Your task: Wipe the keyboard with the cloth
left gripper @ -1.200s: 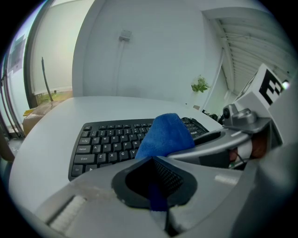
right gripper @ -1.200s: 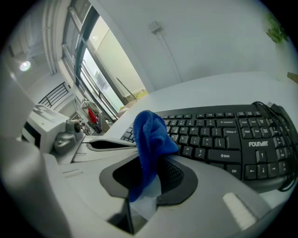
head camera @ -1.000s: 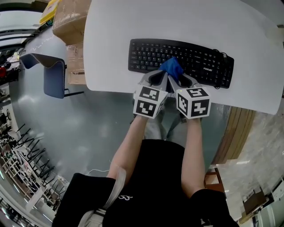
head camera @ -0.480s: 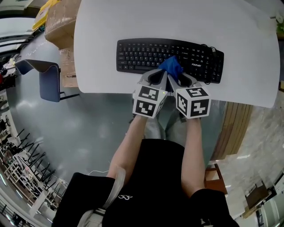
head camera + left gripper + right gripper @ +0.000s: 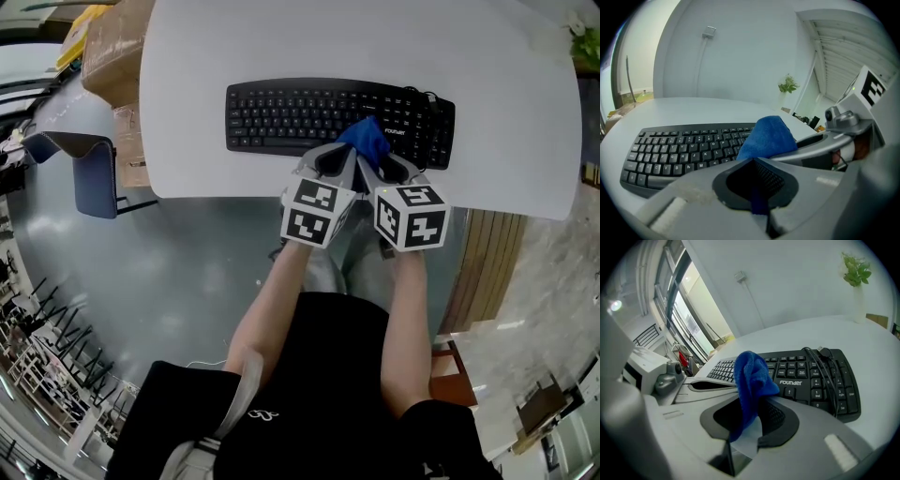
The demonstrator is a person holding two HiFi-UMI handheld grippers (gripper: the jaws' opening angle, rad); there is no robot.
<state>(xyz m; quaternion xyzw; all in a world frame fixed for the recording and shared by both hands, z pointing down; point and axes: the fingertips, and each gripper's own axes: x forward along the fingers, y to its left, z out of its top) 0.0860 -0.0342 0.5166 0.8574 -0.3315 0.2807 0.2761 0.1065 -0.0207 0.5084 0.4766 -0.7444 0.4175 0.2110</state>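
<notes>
At the far left of the head view a blue chair [image 5: 94, 173] stands on the grey floor, with cardboard boxes [image 5: 117, 47] beside the edge of the white table [image 5: 281, 37]. The black keyboard [image 5: 281, 117] lies flat near the table's front edge, its long side running left to right.

The left gripper [image 5: 328, 161] comes in at the keyboard's near edge, right of centre. In the left gripper view its jaws are closed [image 5: 757, 187] and pinch a thin strip of the blue cloth [image 5: 768, 138], which bulges up in a rounded bunch just past the tips.

The cloth [image 5: 366, 141] sits between the two grippers, over the near rows of keys towards the keyboard's right part (whether it touches the keys cannot be told).

The right gripper [image 5: 389, 167] is just beside the left one, their marker cubes nearly touching. In the right gripper view its jaws [image 5: 745, 427] are also closed on the cloth [image 5: 750, 376], which stands up from them in a folded lump. Behind it, a black cable [image 5: 825, 371] loops over the keyboard's right end. A small green plant [image 5: 855, 268] stands at the table's far right.
</notes>
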